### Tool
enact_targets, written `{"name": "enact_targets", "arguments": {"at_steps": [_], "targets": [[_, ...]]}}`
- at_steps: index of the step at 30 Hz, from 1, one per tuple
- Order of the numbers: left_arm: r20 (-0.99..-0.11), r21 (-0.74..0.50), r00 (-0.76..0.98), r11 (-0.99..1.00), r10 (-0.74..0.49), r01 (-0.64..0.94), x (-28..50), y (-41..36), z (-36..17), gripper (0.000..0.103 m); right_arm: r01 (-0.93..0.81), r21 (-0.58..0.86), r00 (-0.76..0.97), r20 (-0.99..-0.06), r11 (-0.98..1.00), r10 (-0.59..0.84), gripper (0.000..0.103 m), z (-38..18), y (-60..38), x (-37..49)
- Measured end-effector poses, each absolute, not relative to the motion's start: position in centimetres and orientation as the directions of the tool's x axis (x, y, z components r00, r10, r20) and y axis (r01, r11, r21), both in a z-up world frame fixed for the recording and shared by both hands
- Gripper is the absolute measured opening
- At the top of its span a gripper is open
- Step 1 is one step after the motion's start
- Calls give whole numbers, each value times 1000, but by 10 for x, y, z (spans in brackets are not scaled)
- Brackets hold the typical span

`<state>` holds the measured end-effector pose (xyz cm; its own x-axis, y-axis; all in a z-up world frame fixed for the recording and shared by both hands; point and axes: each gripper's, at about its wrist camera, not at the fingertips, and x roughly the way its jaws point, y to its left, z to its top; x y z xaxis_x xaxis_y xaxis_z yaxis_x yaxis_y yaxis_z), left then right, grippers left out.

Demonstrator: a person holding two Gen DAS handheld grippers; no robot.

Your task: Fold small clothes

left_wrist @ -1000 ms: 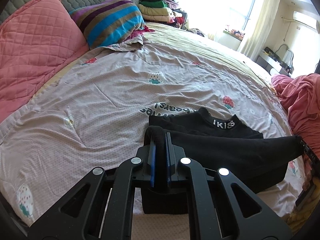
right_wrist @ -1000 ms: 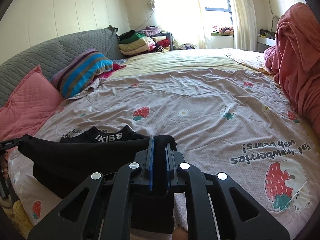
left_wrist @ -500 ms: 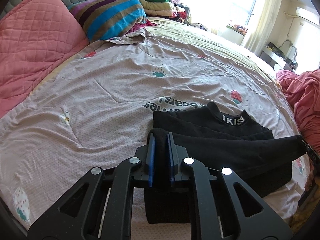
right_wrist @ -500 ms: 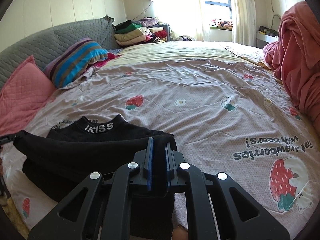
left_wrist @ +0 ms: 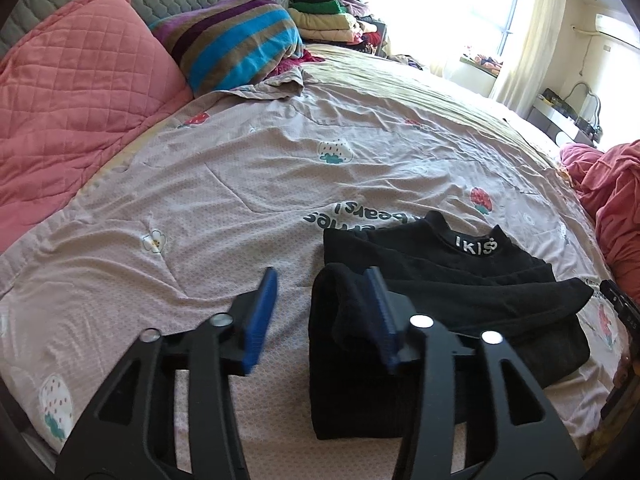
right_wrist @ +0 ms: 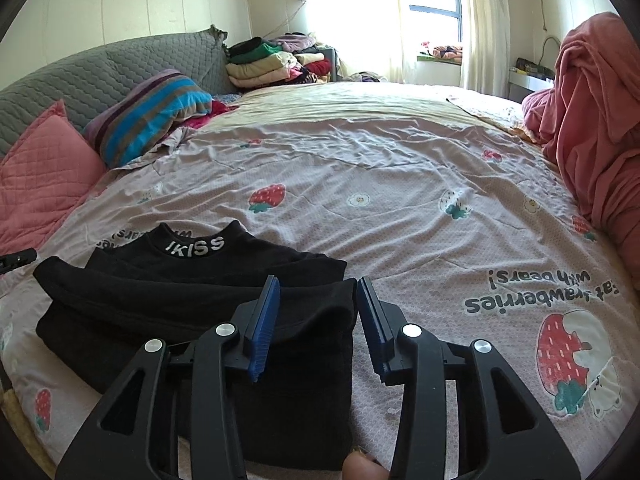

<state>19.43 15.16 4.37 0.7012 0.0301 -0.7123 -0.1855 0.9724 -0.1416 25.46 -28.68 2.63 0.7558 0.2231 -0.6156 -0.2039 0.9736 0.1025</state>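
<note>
The bed point(left_wrist: 248, 184), under a strawberry-print cover, fills both views. At its 10 o'clock in the left wrist view lies a pink quilted pillow point(left_wrist: 76, 92), with a striped cushion point(left_wrist: 236, 40) at 12 and a stack of folded clothes point(left_wrist: 324, 16) beyond it. In the right wrist view a heap of pink cloth point(right_wrist: 592, 120) rises at 2 o'clock.

The black top point(left_wrist: 432, 296) lies on the cover at the near edge of the bed, around 4 o'clock in the left wrist view and 8 o'clock in the right. Its hem has been brought up over the body, so a doubled fold sits just below the lettered collar point(right_wrist: 196, 245).

A second ago both claws were clamped on the top's two folded corners, with cloth between the pads. Now both are letting go. The left claw point(left_wrist: 322, 316) has its jaws opening; the corner leans against the right-hand pad, while the other pad stands clear over bare cover. The right claw point(right_wrist: 318, 320) is also opening, with the cloth's edge lying loose between its pads and neither pad pressing it.

In my judgement the release means this fold has been laid down and holds its shape. What remains is probably a further fold across, or smoothing before the top is set aside.
</note>
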Motion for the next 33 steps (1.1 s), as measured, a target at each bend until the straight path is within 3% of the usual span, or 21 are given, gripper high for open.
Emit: {"name": "enact_targets", "arguments": {"at_steps": [2, 7, 9, 10, 12, 15, 23, 33], "targets": [[-709, -139, 705, 973, 31, -183, 191, 149, 44, 55, -217, 104, 758, -609, 971, 235, 39, 29, -285, 248], [-694, -125, 719, 979, 28, -159, 177, 135, 48, 56, -262, 105, 742, -614, 959, 270, 39, 31, -276, 236], [-693, -122, 721, 983, 16, -139, 171, 128, 48, 56, -290, 101, 727, -623, 952, 288, 34, 30, -270, 232], [-698, -123, 716, 984, 5, -127, 169, 123, 47, 55, -305, 97, 720, -627, 948, 296, 28, 28, -266, 229], [-712, -135, 701, 986, -30, -95, 167, 116, 43, 34, -335, 85, 700, -645, 938, 308, 25, 22, -256, 225], [-753, -140, 654, 989, -76, -47, 171, 100, 28, 21, -370, 81, 662, -676, 925, 324, 23, 11, -245, 222], [-810, -50, 586, 998, -27, -23, 189, 78, -18, 19, -380, 33, 583, -767, 924, 267, 23, -34, -222, 230], [-808, -63, 589, 997, -24, -46, 220, 86, -28, 19, -351, 65, 585, -764, 934, 273, 23, -44, -217, 268]]}}
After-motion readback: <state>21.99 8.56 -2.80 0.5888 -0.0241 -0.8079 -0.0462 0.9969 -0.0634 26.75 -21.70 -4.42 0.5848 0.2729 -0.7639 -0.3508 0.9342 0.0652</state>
